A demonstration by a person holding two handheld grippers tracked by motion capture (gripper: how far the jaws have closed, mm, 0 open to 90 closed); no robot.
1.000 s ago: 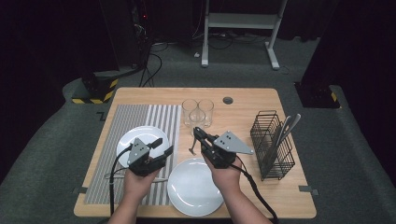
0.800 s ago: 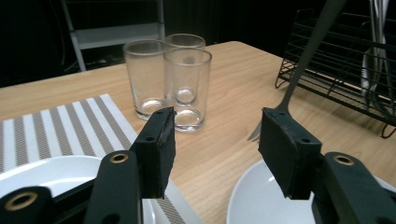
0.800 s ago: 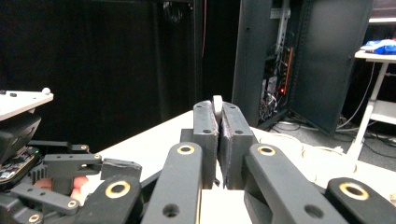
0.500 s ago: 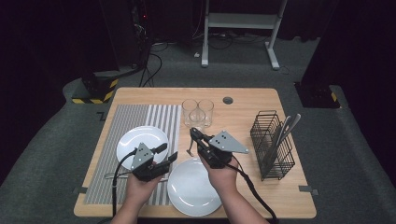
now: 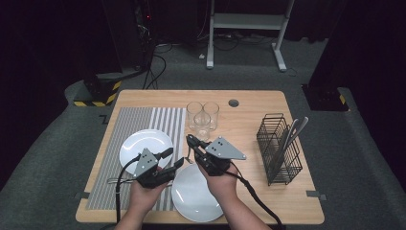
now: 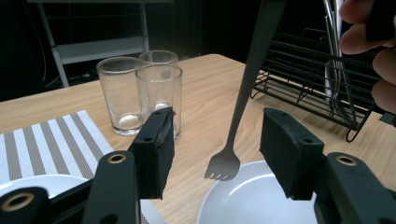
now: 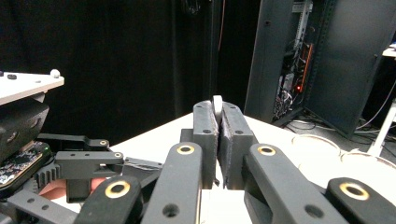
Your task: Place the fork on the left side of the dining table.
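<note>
Fork [image 6: 236,107] clamped in right claw [image 5: 190,140] (no writing readable); left claw [image 5: 171,159] wide.

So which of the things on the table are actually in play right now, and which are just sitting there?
In play:
- fork, clamped in the right gripper, tines down
- left gripper, open, its jaws either side of the fork
- near plate, under the fork

Lying about:
- far plate
- three glasses
- wire rack with cutlery
- striped mat

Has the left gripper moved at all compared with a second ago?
Yes. The left gripper has slid down off the far plate toward the near table edge, ending beside the near plate.
</note>
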